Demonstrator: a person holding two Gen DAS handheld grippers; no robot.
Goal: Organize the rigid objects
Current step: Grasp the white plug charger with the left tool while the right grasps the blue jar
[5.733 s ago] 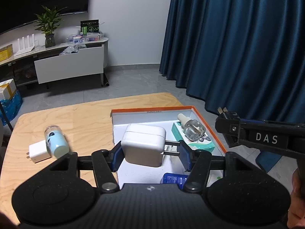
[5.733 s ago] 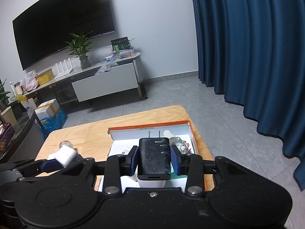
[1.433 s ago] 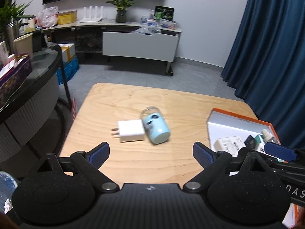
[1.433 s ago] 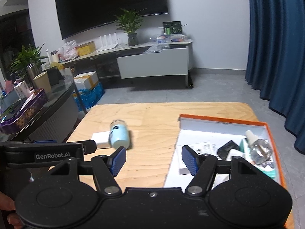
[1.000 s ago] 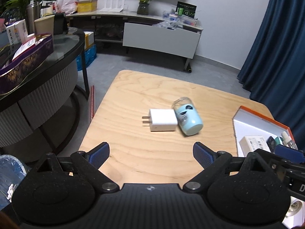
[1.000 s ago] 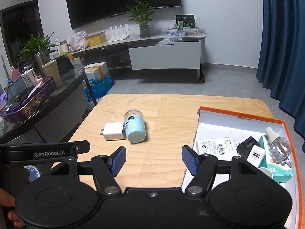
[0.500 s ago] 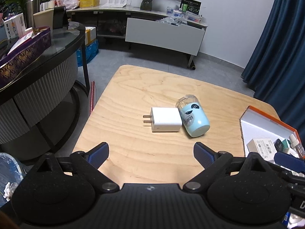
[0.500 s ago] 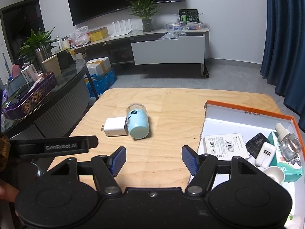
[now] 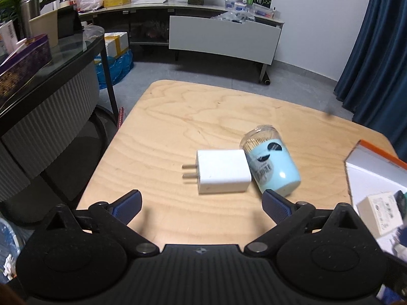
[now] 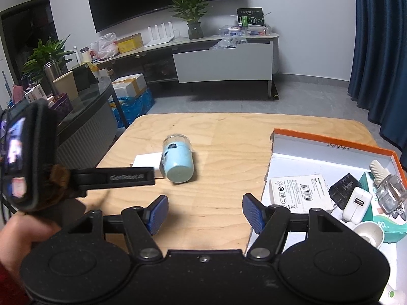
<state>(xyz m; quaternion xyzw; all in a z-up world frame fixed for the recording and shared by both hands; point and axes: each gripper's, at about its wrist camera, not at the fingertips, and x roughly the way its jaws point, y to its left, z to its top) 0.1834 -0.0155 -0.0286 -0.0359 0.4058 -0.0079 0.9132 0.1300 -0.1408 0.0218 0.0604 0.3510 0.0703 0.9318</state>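
Observation:
A white charger (image 9: 221,171) with two prongs lies on the wooden table (image 9: 193,117), touching a light-blue jar (image 9: 272,164) that lies on its side. My left gripper (image 9: 202,204) hovers just short of the charger, jaws still opening, nothing between them. In the right wrist view the jar (image 10: 178,162) and charger (image 10: 148,162) lie ahead to the left, with the left gripper's finger crossing in front of the charger. My right gripper (image 10: 205,214) stands open and empty over bare table beside the orange-rimmed box (image 10: 330,143).
The box holds a white carton (image 10: 300,190), a black adapter (image 10: 343,186), a white adapter (image 10: 356,204), a glass bottle (image 10: 386,185) and a teal carton (image 10: 389,225). A person's hand (image 10: 23,233) holds the left tool. A dark glass side table (image 9: 45,81) stands left.
The left gripper has moved forward and down toward the charger and jar, which now look larger and nearer, and its jaws have spread a little. The right gripper has barely shifted.

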